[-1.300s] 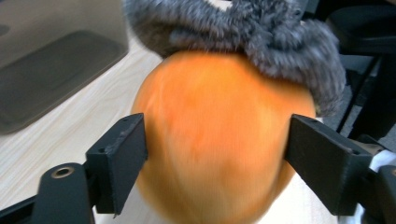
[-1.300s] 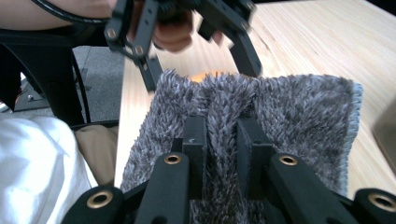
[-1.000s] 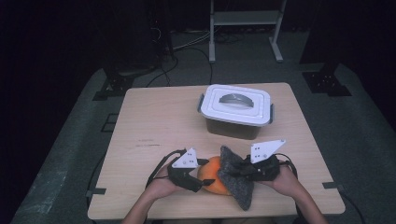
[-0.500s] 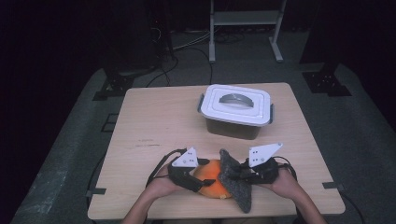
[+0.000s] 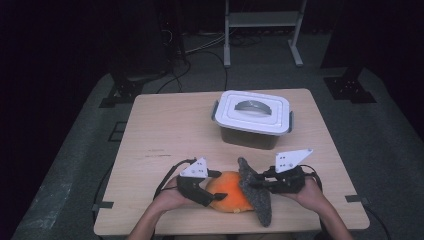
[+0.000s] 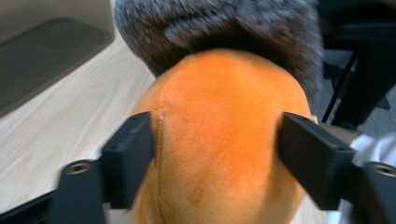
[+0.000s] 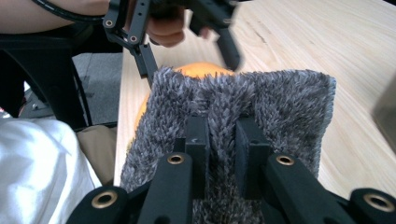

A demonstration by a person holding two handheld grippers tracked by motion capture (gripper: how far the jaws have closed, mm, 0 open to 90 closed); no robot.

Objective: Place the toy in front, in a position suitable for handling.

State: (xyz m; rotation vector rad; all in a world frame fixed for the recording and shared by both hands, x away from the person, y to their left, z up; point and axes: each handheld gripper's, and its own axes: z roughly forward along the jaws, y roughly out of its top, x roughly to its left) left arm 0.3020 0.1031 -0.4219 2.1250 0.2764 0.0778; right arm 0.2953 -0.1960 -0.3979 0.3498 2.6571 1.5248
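Note:
An orange plush toy (image 5: 227,196) lies at the table's near edge, with a grey furry flap (image 5: 256,200) joined to its right side. My left gripper (image 5: 216,187) is shut on the orange body (image 6: 219,140), one jaw pressing each side, and the grey fur (image 6: 215,28) shows beyond it. My right gripper (image 5: 254,184) is shut on the grey flap (image 7: 280,102); a fold of fur is pinched between its jaws (image 7: 223,140). Past the flap, the orange body (image 7: 201,69) peeks out and the left gripper (image 7: 187,42) hangs over it.
A grey box with a white clip-on lid (image 5: 252,117) stands at the back right of the wooden table (image 5: 165,130). A metal stand (image 5: 260,20) is on the floor behind. A person's white clothing (image 7: 42,163) is close to the near edge.
The right gripper has shifted slightly to the right with the grey flap in it. The left gripper has stayed on the orange body.

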